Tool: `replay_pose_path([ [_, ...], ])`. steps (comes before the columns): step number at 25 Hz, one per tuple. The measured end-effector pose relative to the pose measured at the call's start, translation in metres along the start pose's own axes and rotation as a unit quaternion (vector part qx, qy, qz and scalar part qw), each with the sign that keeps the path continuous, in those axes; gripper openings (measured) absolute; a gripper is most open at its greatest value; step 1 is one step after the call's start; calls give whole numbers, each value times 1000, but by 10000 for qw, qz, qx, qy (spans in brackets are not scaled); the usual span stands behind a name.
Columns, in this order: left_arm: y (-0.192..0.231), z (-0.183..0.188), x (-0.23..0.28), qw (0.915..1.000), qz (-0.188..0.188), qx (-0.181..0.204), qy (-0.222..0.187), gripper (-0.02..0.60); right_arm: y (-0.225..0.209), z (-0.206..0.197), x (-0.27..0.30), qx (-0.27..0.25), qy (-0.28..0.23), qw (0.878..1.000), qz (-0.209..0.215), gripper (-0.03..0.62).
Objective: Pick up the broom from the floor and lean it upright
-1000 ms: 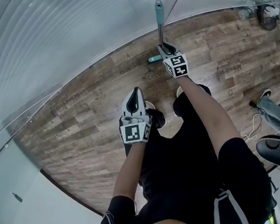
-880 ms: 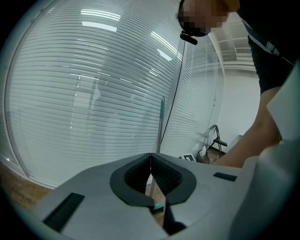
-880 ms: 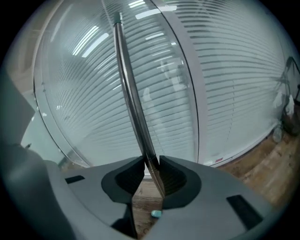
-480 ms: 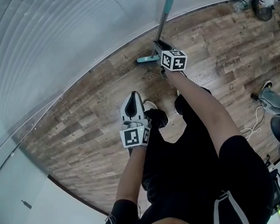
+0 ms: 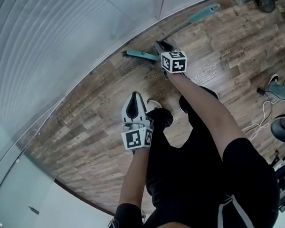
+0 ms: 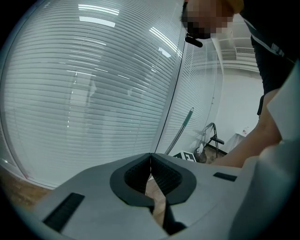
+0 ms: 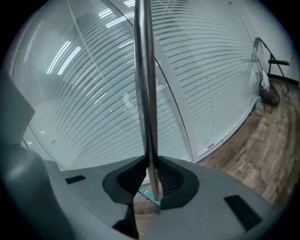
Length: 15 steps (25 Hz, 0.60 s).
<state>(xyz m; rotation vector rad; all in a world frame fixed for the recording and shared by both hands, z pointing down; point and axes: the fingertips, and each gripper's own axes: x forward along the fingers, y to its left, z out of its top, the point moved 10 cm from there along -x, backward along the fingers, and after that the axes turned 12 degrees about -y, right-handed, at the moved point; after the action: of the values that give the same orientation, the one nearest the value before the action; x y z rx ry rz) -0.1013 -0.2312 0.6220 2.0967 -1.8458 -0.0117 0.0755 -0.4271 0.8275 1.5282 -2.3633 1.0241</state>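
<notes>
1. Head view: the person's left forearm is bent in front of the body. It holds the left tool (image 5: 135, 95) over the wooden floor (image 5: 81, 130), just beside a dark shoe (image 5: 160, 118) and pointing towards the glass wall (image 5: 65, 35). The right arm is stretched well forward. The right tool (image 5: 163, 46) meets the broom (image 5: 203, 13) low on its shaft. The broom's teal head (image 5: 139, 54) sits on the floor at the foot of the wall, and the shaft slants away along it.
2. Left gripper view: the left tool (image 6: 151, 157) has its jaws pressed together at the tips, with nothing between them. Beyond it, the broom (image 6: 183, 125) stands tilted in front of the slatted blinds (image 6: 93, 93). Whether it touches the glass cannot be told.
3. Right gripper view: the right tool (image 7: 149, 161) has just been closing, and its jaws now pinch the broom's metal shaft (image 7: 144, 84). The shaft rises straight up the picture. The teal head (image 7: 150, 196) shows below, between the jaws.
</notes>
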Motion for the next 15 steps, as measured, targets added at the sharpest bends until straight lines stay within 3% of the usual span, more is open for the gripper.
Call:
replay_pose_path([
  [6,-2,10,-6,9997,93,-144,161,20,-11,12,-18,-75,500,9987,-71,81],
  [15,-20,38,-21,9990,78,-308,310,20,-9,28,-56,-1211,1318,9835,258,81],
])
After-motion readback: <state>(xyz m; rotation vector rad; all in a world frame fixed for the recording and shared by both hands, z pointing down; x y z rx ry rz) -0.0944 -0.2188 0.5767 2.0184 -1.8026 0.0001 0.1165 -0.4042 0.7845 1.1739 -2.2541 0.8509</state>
